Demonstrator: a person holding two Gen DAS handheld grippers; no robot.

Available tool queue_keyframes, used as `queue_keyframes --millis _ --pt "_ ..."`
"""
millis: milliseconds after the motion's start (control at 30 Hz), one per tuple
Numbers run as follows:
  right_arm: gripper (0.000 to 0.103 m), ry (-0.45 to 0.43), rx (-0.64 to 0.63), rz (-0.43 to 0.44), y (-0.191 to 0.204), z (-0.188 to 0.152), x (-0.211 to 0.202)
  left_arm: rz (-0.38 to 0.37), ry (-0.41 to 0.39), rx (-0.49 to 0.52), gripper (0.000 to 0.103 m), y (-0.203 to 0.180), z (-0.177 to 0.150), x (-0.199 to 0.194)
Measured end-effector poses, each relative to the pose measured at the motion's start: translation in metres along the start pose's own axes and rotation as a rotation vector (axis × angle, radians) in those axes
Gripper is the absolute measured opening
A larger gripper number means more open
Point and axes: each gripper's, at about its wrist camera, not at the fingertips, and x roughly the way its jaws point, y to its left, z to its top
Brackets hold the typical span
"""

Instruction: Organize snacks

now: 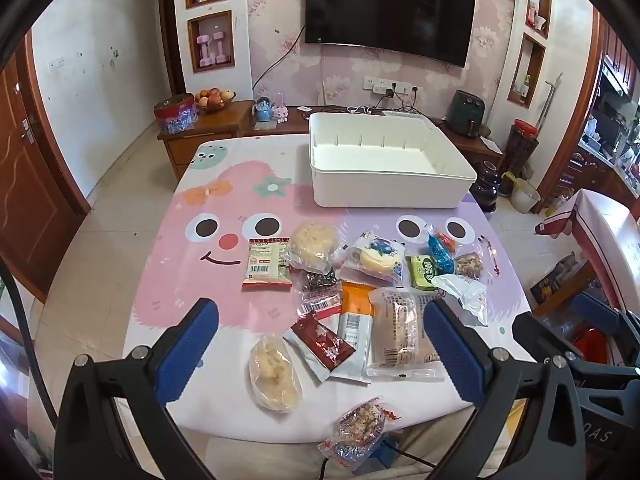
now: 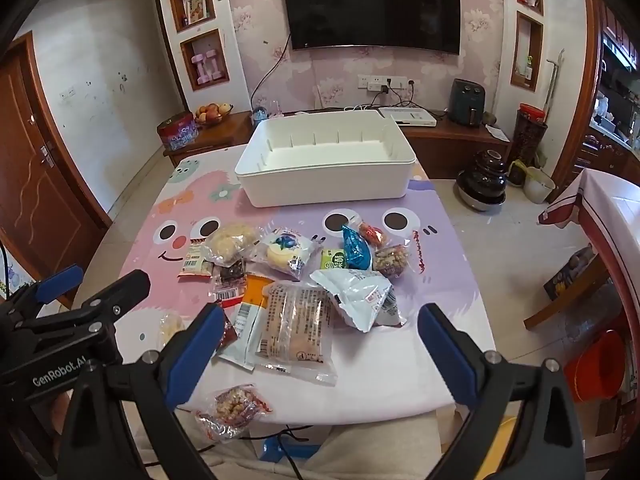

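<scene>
Several wrapped snacks lie scattered on the near half of a table with a cartoon cloth. Among them are a clear-wrapped cake, a yellow puff bag, a red sachet, a white foil bag and a nut bar at the front edge. An empty white bin stands at the far side. My left gripper hovers open above the near snacks, nothing between its blue pads. My right gripper hovers open too, holding nothing.
Behind the table runs a low wooden cabinet with a fruit bowl and a red tin. A black pot and a white bucket stand on the floor at right. A second table is at far right.
</scene>
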Motion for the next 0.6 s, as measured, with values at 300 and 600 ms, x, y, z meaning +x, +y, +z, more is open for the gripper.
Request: queue_keyframes --millis 300,600 --pt "0.098 -0.004 -0.004 -0.004 -0.0005 -0.0018 -0.0029 0.007 -0.003 0.003 0.102 -0.0011 -0.0015 -0.0034" --pt "0.098 -0.035 -0.039 -0.018 0.0051 0.0029 -0.0079 0.017 -0.018 -0.014 0.102 0.0013 0.0050 -0.0079"
